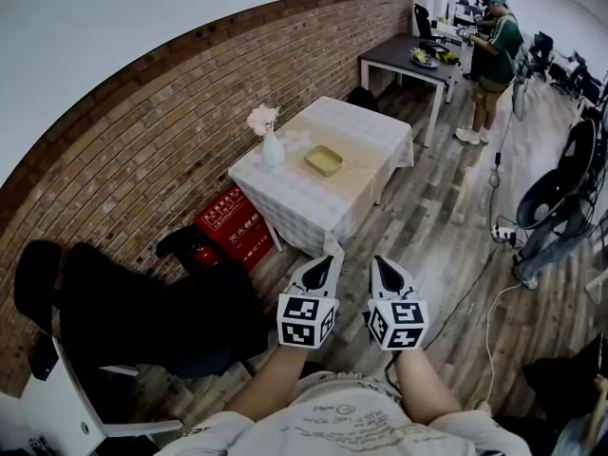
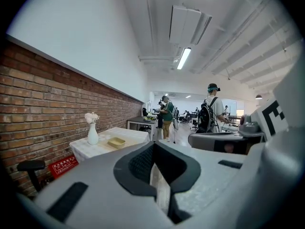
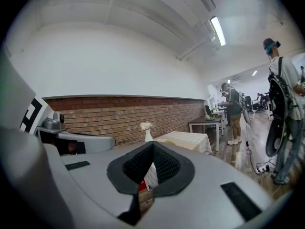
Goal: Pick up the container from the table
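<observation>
A shallow yellow container [image 1: 323, 160] lies on a small table with a white cloth [image 1: 366, 131], some way ahead of me. The left gripper view shows the container [image 2: 116, 141] small and far off. A white vase with pale flowers [image 1: 271, 141] stands beside it, toward the brick wall. My left gripper [image 1: 321, 270] and right gripper [image 1: 384, 272] are held side by side in front of my chest, well short of the table. Both point toward it, jaws closed together with nothing between them. In the right gripper view the vase [image 3: 148, 133] and the table [image 3: 187, 138] show above the jaws.
A red box [image 1: 233, 221] sits on the floor by the table's near corner. A black chair [image 1: 114, 312] stands at my left along the brick wall. Farther back are a dark table [image 1: 408, 60] and a standing person [image 1: 494, 65]. A fan [image 1: 560, 198] and cables lie at the right.
</observation>
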